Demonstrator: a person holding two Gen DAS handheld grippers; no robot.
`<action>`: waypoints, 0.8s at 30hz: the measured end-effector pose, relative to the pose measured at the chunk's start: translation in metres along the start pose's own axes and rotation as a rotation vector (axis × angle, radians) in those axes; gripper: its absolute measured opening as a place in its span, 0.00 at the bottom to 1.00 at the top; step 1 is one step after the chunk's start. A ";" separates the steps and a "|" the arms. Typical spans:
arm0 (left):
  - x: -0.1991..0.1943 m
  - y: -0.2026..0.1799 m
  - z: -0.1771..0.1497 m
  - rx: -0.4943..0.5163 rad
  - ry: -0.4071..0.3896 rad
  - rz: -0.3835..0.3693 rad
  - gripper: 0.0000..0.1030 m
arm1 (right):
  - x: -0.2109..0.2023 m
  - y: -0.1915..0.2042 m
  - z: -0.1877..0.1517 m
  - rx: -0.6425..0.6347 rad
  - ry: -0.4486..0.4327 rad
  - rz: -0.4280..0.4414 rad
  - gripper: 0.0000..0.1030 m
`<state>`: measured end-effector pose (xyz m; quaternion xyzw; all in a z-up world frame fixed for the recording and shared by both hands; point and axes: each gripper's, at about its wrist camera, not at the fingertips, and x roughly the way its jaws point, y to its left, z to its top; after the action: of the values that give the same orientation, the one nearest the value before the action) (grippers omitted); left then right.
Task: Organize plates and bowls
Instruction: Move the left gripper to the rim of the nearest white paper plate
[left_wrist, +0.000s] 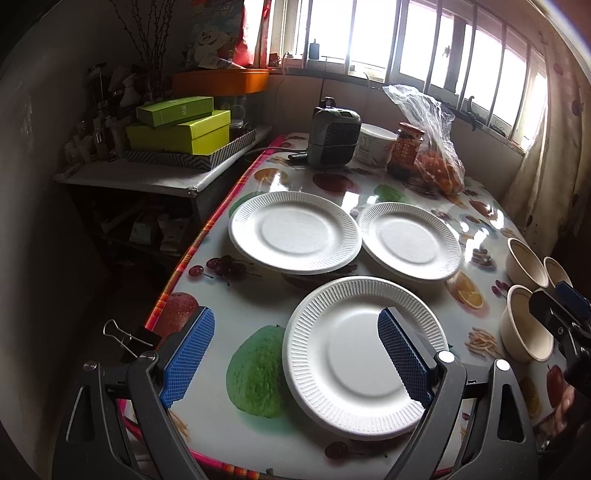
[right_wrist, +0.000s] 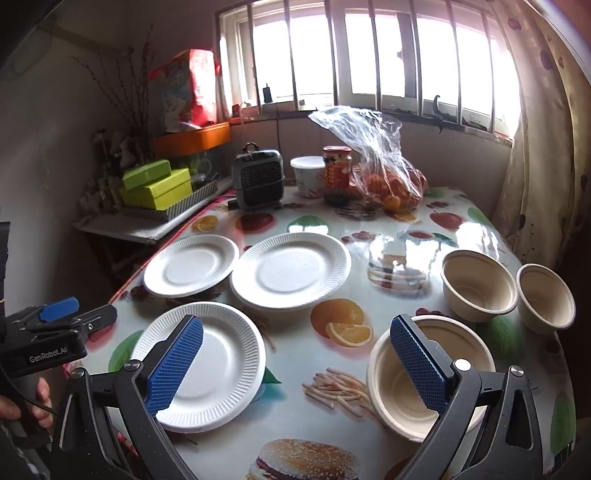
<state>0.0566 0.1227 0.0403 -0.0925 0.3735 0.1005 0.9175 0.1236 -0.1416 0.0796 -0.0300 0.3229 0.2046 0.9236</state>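
Observation:
Three white paper plates lie on the fruit-print table: a near plate (left_wrist: 354, 354) (right_wrist: 218, 365), a far left plate (left_wrist: 295, 236) (right_wrist: 190, 265) and a far right plate (left_wrist: 410, 240) (right_wrist: 290, 271). Three beige paper bowls stand at the right: a near bowl (left_wrist: 524, 328) (right_wrist: 391, 391), a middle bowl (left_wrist: 526, 262) (right_wrist: 478, 286) and a small far bowl (left_wrist: 556, 271) (right_wrist: 546, 295). My left gripper (left_wrist: 295, 358) is open and empty, hovering over the near plate's left edge. My right gripper (right_wrist: 295, 369) is open and empty, between the near plate and the near bowl.
At the table's back stand a small grey heater (left_wrist: 332, 136) (right_wrist: 258, 179), a white tub (right_wrist: 310, 173), a red-lidded jar (right_wrist: 336, 173) and a plastic bag of oranges (left_wrist: 439, 162) (right_wrist: 388, 181). A side shelf with green boxes (left_wrist: 181, 129) is at the left. The table (left_wrist: 207, 236) drops off on its left.

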 end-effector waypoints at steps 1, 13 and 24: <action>0.001 0.004 0.003 -0.007 -0.002 0.000 0.88 | 0.003 0.003 0.004 -0.007 0.000 0.012 1.00; 0.027 0.042 0.041 -0.063 0.014 0.009 0.88 | 0.055 0.019 0.056 -0.031 0.062 0.092 1.00; 0.050 0.072 0.066 -0.137 0.036 0.013 0.85 | 0.112 0.041 0.097 -0.108 0.140 0.206 0.96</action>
<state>0.1177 0.2136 0.0445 -0.1544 0.3829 0.1303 0.9014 0.2433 -0.0453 0.0908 -0.0606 0.3762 0.3130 0.8699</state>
